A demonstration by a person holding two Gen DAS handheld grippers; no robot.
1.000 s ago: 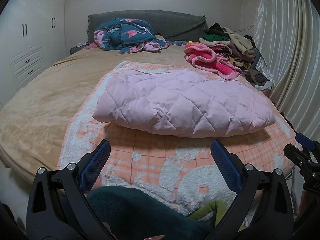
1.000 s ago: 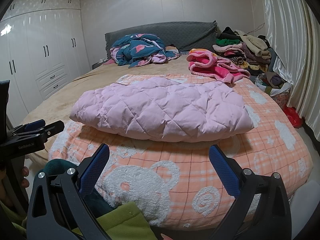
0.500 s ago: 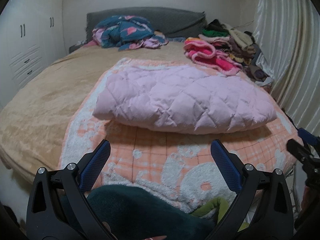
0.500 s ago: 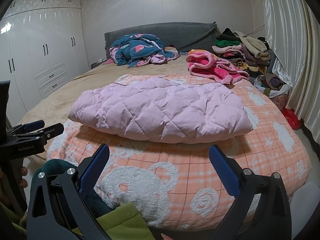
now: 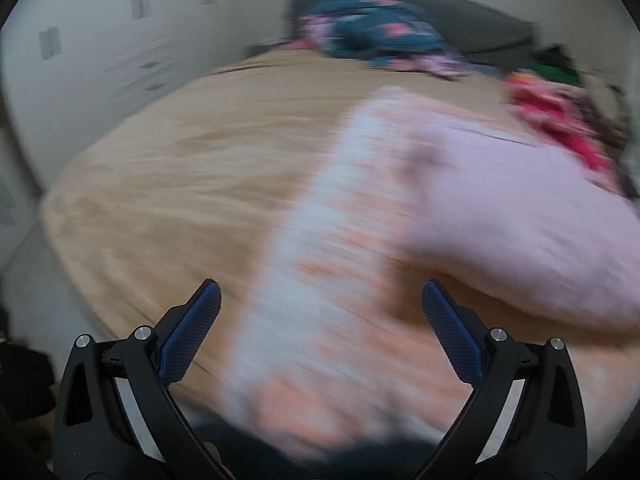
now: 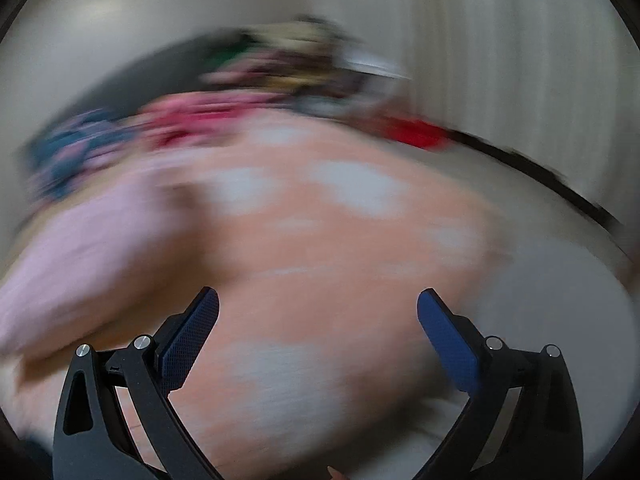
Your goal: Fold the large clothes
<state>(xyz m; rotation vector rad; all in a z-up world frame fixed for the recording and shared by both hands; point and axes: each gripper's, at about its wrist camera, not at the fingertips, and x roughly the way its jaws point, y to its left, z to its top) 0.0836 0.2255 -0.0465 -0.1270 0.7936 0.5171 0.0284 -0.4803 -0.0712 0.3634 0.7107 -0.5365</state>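
1. The pink quilted coat [image 5: 520, 216] lies folded on the peach and white blanket [image 5: 320, 280], which covers the near part of the bed [image 5: 180, 168]; both views are heavily smeared, so no seams or edges of the coat can be read
2. In the left wrist view the coat sits ahead and to the right of the left gripper [image 5: 320, 324], with its near corner just past the right-hand finger; in the right wrist view it sits ahead and to the left of the right gripper [image 6: 318, 328]
3. So the coat lies between the two grippers, its long axis running roughly side to side across the bed, and each gripper faces one end; I judge neither clearly nearer
4. The left gripper is spread wide with nothing between its blue pads [image 5: 188, 336]; the right gripper is likewise wide apart and empty
5. Any coming grasp would turn on each gripper swinging inward to its own end of the coat
6. Farther off, a blue patterned heap [image 5: 380, 36] lies by the dark headboard [image 5: 480, 20], a red and pink pile of clothes [image 6: 208, 116] sits along the curtain [image 6: 520, 60] side, and white cupboards [image 5: 100, 52] stand at the left
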